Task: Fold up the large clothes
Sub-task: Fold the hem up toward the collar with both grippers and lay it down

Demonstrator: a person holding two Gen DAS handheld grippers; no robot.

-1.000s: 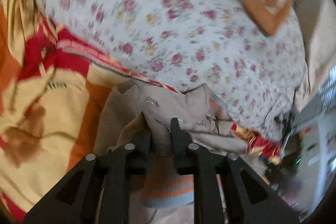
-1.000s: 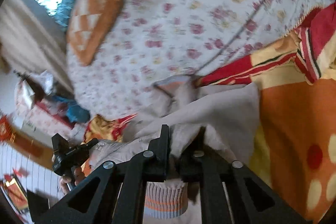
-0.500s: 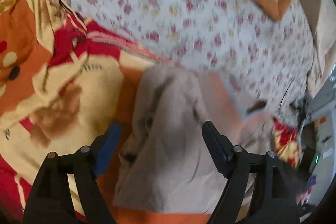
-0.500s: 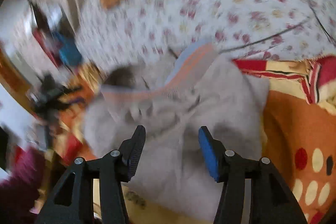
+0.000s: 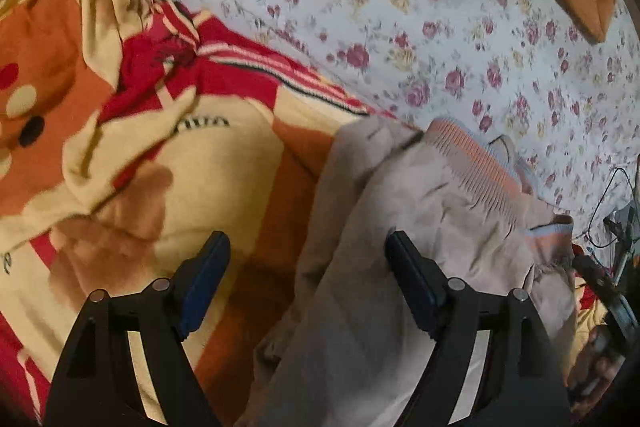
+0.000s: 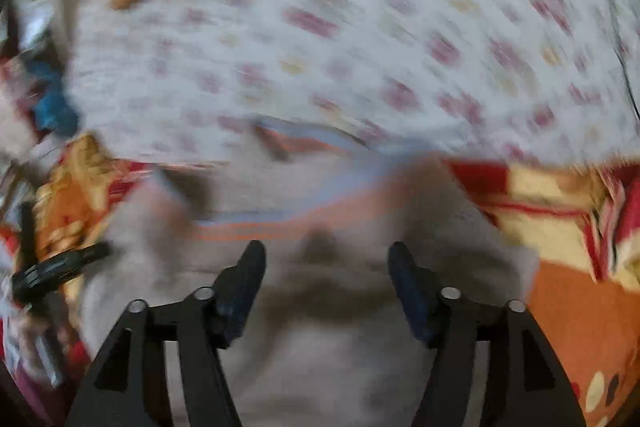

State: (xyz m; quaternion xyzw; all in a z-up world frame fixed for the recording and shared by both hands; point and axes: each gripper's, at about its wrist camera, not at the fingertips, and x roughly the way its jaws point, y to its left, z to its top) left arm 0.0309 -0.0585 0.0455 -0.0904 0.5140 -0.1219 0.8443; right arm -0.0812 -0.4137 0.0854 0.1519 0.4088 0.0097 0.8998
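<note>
Lying crumpled on the blanket (image 5: 224, 163), the beige garment (image 5: 400, 267) sits beneath both wide-spread tools (image 5: 306, 247) (image 6: 326, 259).

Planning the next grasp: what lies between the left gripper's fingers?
In the left wrist view, left gripper: blanket and the beige garment's edge, ungripped.

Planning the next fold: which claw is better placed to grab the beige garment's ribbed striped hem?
Right, probably. The right claw hangs open just short of the beige garment's ribbed striped hem; the left claw, also open, straddles the garment's side edge, further from it.
</note>
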